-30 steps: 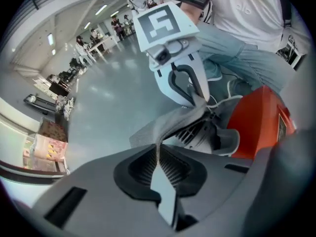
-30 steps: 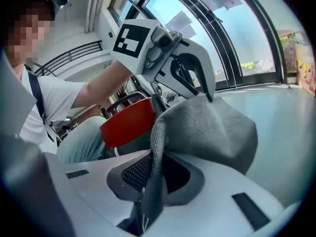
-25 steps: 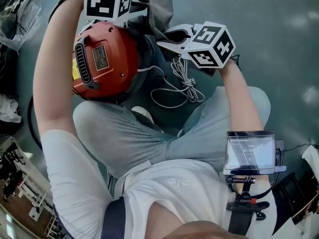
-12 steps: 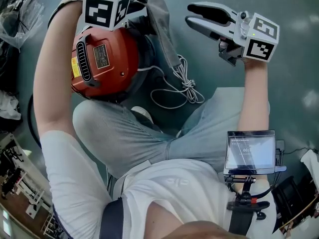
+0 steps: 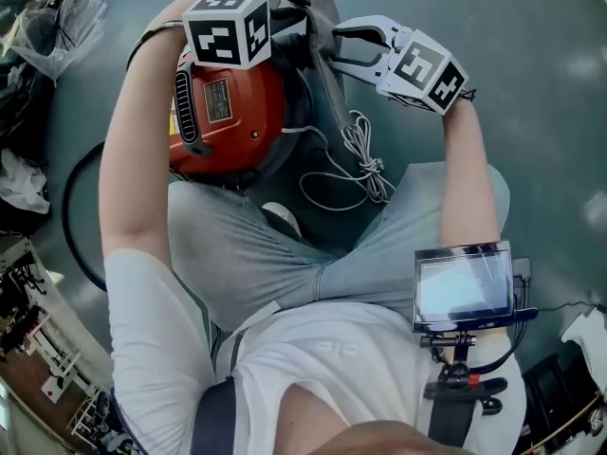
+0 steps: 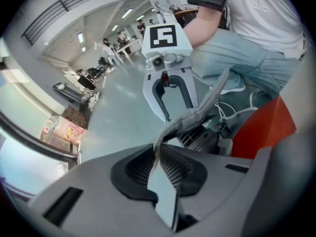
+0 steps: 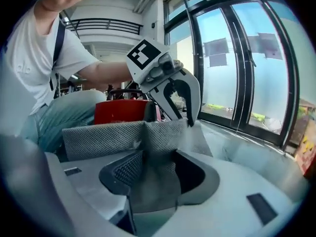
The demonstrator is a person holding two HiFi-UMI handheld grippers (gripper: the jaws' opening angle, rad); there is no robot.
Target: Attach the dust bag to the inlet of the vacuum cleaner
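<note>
In the head view I sit on the floor (image 5: 541, 93) with the red vacuum cleaner (image 5: 232, 112) lying against my left thigh, its white power cord (image 5: 356, 154) bunched just beside it. My left gripper (image 5: 285, 12) reaches over the top of the red body, and my right gripper (image 5: 334, 45) comes in from the other side. The grey dust bag (image 5: 321, 12) lies between the two of them, at the far end of the cleaner. A small screen (image 5: 462, 287) is strapped near my right elbow. In the left gripper view my jaws are all but together, pinching a thin edge of the bag's cloth. From the pads the cloth rises and curves away toward the right gripper facing me. The red shell sits low on the right, with a black ribbed part (image 6: 202, 135) of the machine next to it; I cannot tell whether that is the inlet. In the right gripper view my jaws stand partly apart and have just been opening. The bag's grey mesh hangs down into the gap between them, but the pads are not pressing on it. Beyond it the left gripper nips the bag's top edge, with the red cleaner behind and tall windows (image 7: 237, 58) to the right.
</note>
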